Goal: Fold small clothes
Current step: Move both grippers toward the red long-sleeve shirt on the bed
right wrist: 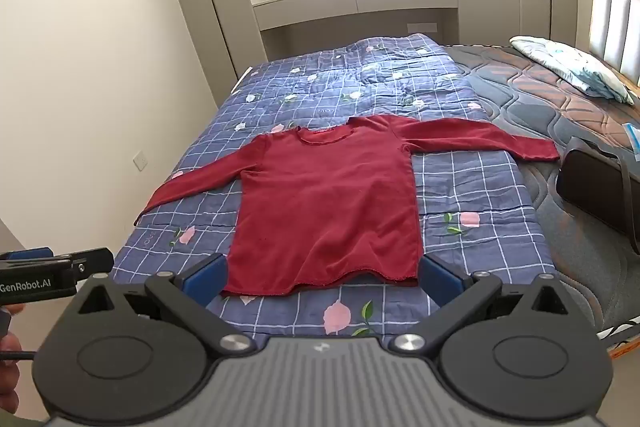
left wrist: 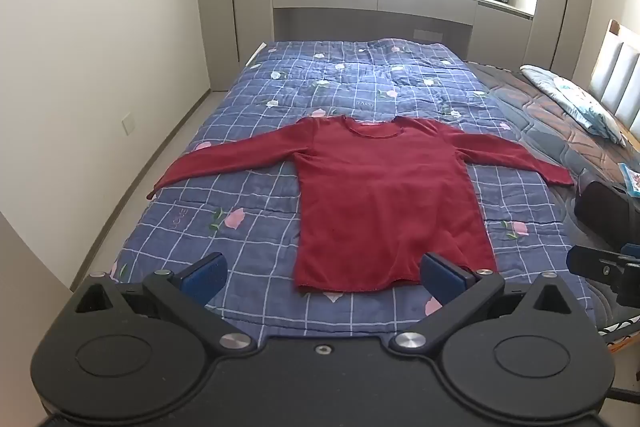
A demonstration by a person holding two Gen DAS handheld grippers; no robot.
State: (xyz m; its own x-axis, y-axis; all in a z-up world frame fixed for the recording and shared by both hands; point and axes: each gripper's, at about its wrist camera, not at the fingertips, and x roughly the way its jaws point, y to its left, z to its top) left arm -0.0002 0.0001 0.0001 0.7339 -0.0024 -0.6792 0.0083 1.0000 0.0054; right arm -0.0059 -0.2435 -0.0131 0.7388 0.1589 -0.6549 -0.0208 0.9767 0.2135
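A dark red long-sleeved top (left wrist: 380,195) lies flat, face up, on a blue checked quilt (left wrist: 248,211), both sleeves spread out sideways, hem nearest me. It also shows in the right wrist view (right wrist: 328,203). My left gripper (left wrist: 322,277) is open and empty, held above the bed's near end, just short of the hem. My right gripper (right wrist: 322,279) is open and empty too, its blue pads (right wrist: 206,281) level with the hem's two corners. The left gripper's tip (right wrist: 56,269) shows at the left edge of the right wrist view.
The quilt (right wrist: 472,187) covers the left part of the bed; a bare quilted mattress (right wrist: 560,115) lies to the right with a pillow (right wrist: 572,67) and a dark bag (right wrist: 596,183). A wall stands on the left, a window and cabinets at the far end.
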